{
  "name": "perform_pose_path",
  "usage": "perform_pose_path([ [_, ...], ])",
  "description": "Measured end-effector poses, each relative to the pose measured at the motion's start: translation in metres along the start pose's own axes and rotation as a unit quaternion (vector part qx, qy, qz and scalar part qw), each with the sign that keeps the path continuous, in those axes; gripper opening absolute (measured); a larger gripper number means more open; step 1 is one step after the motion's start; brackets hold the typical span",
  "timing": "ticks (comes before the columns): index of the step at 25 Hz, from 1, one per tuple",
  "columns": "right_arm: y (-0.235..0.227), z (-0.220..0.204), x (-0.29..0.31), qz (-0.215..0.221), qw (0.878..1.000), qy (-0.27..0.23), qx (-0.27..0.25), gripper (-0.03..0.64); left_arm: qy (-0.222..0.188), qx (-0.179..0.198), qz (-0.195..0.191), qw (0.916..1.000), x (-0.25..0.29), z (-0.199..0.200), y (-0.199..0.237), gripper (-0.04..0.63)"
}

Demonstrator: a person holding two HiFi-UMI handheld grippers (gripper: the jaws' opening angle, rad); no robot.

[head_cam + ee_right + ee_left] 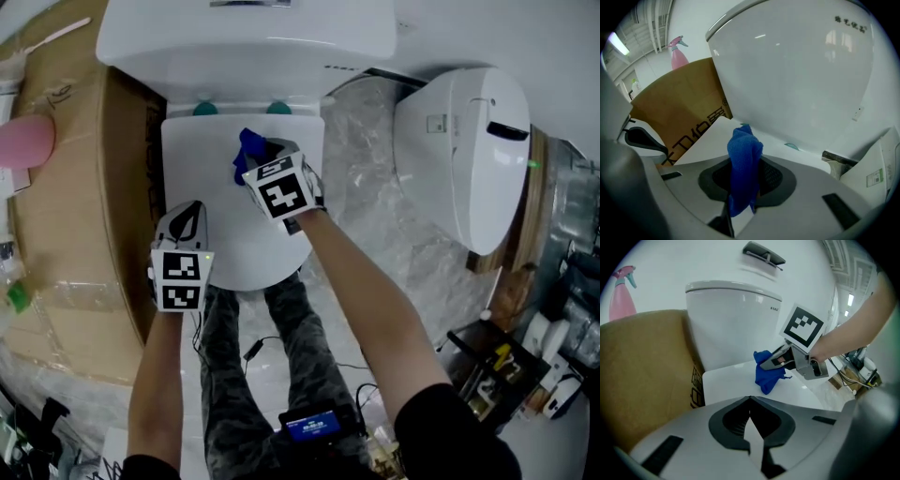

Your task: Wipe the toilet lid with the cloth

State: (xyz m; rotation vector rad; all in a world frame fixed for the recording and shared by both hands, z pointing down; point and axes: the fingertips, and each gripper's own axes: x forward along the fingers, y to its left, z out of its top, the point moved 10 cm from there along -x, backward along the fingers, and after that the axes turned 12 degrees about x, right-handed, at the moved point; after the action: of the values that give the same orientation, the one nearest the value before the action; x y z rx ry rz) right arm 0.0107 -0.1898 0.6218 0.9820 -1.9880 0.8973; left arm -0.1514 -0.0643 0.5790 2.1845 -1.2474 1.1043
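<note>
We judge the wiping barely begun: our right gripper (258, 161) clamps the blue cloth (247, 150), which touches the closed toilet lid (220, 248) near its 12 o'clock end, while our left gripper (187, 217), jaws together and empty, hovers at 9 o'clock, most of the lid unwiped.

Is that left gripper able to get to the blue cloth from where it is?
Probably yes: only bare toilet lid lies between the left gripper and the cloth. But its jaws are shut, and the right gripper clamps it.
</note>
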Motion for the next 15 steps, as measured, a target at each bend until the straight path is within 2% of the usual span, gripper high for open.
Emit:
perform_pose_path([
  [9,0.013,0.026,0.044,-0.012,0.999,0.019,-0.046,0.091,-0.002,-0.057,-0.003,0.9984,0.007,-0.008,0.012,0.011],
  [15,0.048,0.044,0.068,0.003,0.998,0.021,-0.058,0.091,-0.002,-0.081,-0.009,0.9967,0.002,-0.019,0.011,0.011],
])
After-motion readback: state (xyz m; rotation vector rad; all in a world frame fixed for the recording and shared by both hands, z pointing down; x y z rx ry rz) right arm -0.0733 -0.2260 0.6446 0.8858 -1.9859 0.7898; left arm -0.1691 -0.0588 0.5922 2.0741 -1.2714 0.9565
